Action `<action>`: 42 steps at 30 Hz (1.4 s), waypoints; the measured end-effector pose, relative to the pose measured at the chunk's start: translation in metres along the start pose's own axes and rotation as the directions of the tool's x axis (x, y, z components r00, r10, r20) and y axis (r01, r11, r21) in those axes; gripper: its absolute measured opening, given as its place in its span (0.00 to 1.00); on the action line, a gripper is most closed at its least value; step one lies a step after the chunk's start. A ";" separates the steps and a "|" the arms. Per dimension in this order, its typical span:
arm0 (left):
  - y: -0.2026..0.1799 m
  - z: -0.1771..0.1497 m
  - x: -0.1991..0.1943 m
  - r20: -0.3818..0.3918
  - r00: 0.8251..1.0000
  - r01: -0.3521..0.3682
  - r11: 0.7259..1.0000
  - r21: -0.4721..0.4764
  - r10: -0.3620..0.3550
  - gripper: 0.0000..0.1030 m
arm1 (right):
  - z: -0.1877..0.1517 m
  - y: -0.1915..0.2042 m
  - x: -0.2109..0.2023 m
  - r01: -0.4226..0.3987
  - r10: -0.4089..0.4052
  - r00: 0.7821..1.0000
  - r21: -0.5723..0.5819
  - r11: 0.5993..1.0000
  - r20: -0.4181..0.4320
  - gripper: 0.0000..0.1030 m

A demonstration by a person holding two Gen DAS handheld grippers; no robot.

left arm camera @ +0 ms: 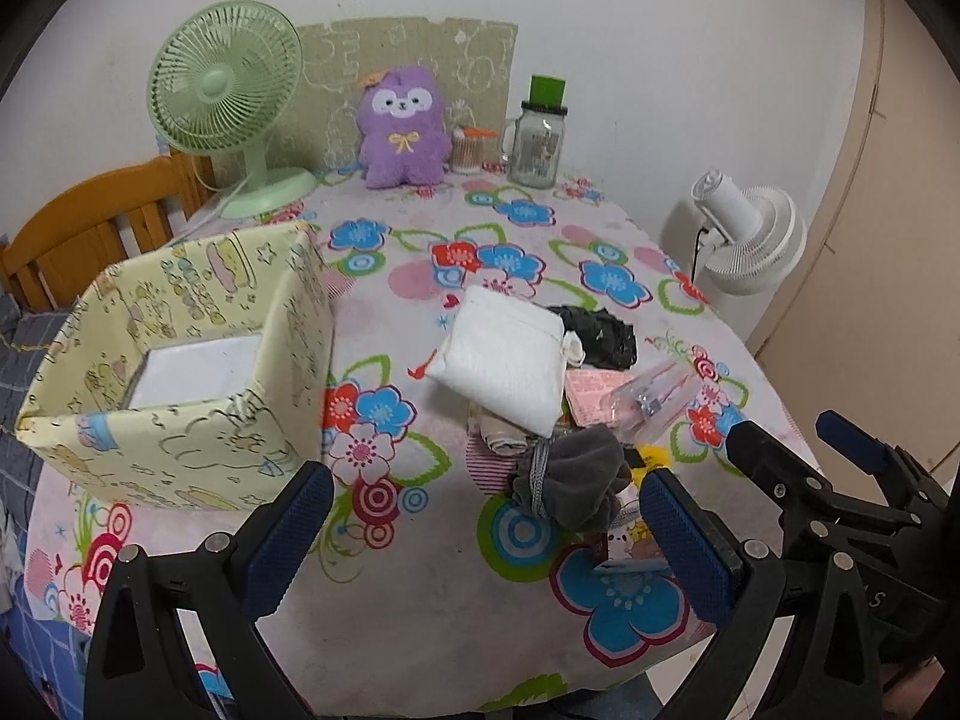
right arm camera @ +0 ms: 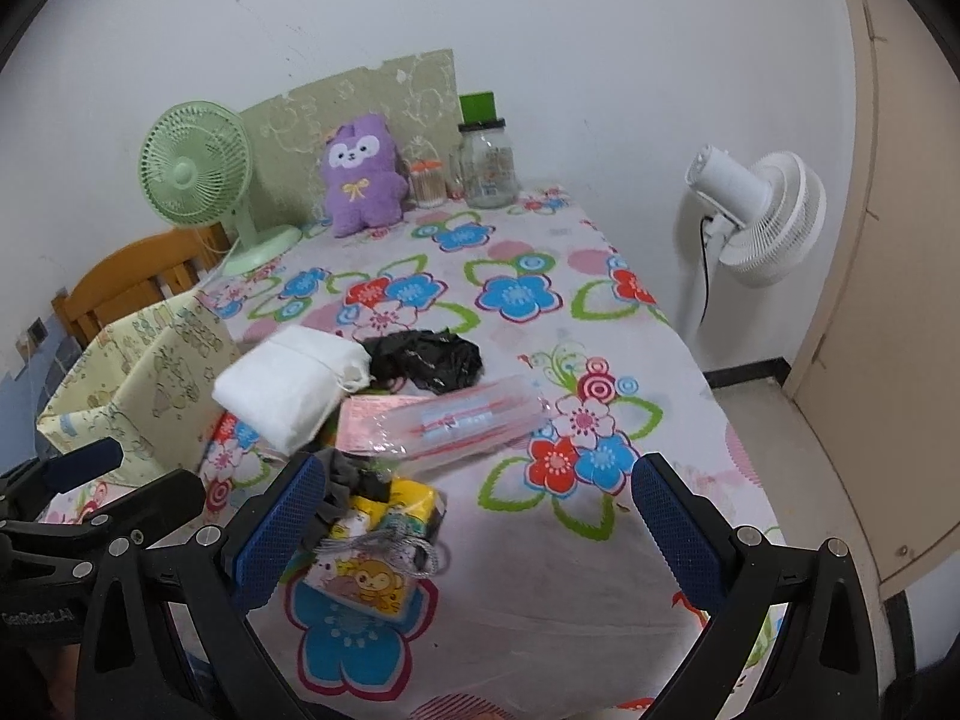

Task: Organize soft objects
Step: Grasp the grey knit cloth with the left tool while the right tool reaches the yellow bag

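A pile of soft things lies mid-table: a white folded pad, a black cloth, a grey sock, a striped cloth and a clear plastic packet. A yellow cartoon tissue pack lies under the sock. A pale yellow fabric box stands open at the left. My left gripper is open and empty, just short of the sock. My right gripper is open and empty over the tissue pack.
A purple plush toy, a green desk fan, a swab jar and a glass jar stand at the table's far edge. A white floor fan stands right of the table. A wooden chair is at left.
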State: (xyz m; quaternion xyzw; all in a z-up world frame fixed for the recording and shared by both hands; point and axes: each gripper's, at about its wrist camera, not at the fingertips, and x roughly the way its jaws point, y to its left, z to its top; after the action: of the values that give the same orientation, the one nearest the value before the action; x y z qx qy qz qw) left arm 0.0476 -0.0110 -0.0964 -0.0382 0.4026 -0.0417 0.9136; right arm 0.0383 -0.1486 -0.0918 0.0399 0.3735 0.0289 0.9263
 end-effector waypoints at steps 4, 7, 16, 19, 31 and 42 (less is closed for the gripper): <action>-0.002 -0.001 0.014 -0.030 1.000 0.006 1.000 0.004 -0.006 1.00 | -0.004 -0.006 0.010 0.007 -0.006 1.000 0.017 1.000 -0.025 1.00; -0.004 -0.001 0.022 -0.052 0.999 0.013 1.000 0.003 -0.013 1.00 | -0.006 -0.010 0.019 0.012 -0.011 0.999 0.022 1.000 -0.042 1.00; -0.007 -0.005 0.053 -0.124 0.992 0.016 1.000 0.018 -0.014 1.00 | -0.016 -0.022 0.045 0.013 -0.005 0.995 0.069 0.998 -0.104 1.00; -0.007 -0.004 0.059 -0.134 0.991 0.028 0.999 0.015 -0.026 1.00 | -0.017 -0.025 0.047 0.021 -0.012 0.994 0.079 0.997 -0.109 1.00; -0.008 -0.001 0.088 -0.216 0.971 0.100 0.995 -0.028 -0.104 0.99 | -0.015 -0.036 0.058 0.055 -0.044 0.991 0.090 0.994 -0.127 1.00; -0.013 -0.002 0.084 -0.204 0.975 0.085 0.996 -0.011 -0.085 0.60 | -0.011 -0.026 0.058 0.022 -0.014 0.993 0.069 0.997 -0.117 1.00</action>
State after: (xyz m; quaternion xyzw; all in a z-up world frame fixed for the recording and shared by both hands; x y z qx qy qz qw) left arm 0.1023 -0.0333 -0.1581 -0.0518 0.4923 -0.0841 0.8648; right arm 0.0727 -0.1691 -0.1421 0.0673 0.4278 0.0097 0.9013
